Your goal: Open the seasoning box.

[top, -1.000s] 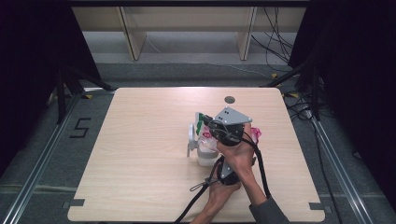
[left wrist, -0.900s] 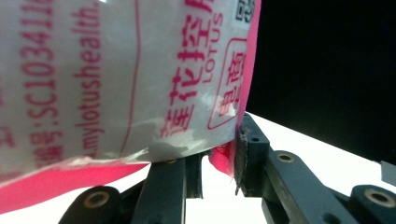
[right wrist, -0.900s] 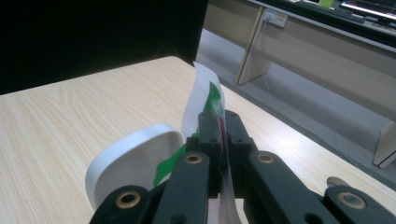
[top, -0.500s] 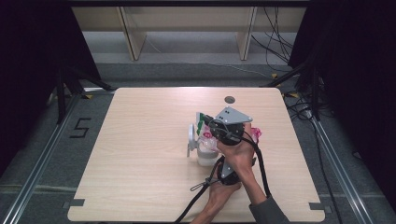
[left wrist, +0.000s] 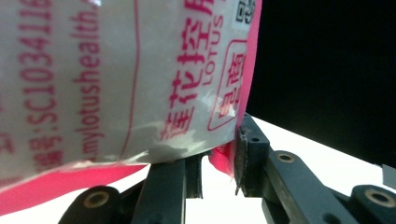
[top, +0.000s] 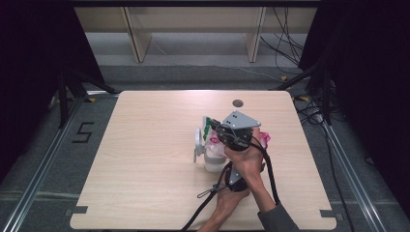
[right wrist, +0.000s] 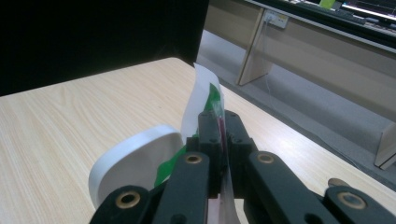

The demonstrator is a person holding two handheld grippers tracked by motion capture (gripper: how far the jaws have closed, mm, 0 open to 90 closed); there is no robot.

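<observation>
A white packet with a pink border and red print (left wrist: 140, 79) fills the left gripper view. Its lower corner sits between the jaws of my left gripper (left wrist: 217, 156), which is shut on it. My right gripper (right wrist: 218, 122) is shut on the thin edge of a white and green packet (right wrist: 201, 91). I cannot tell whether both hold one packet. From above, the right gripper (top: 212, 128) with its grey plate is over a white tub (top: 212, 160) with an open lid (top: 198, 140). Pink packet film (top: 264, 140) shows to its right. The left hand (top: 231, 193) is just below.
The wooden table (top: 145, 159) has a round cable hole (top: 237, 103) near its far edge. Black cables (top: 270, 169) trail from the grippers toward the front edge. The white lid (right wrist: 135, 161) stands just left of the right gripper's jaws. Shelving stands beyond the table.
</observation>
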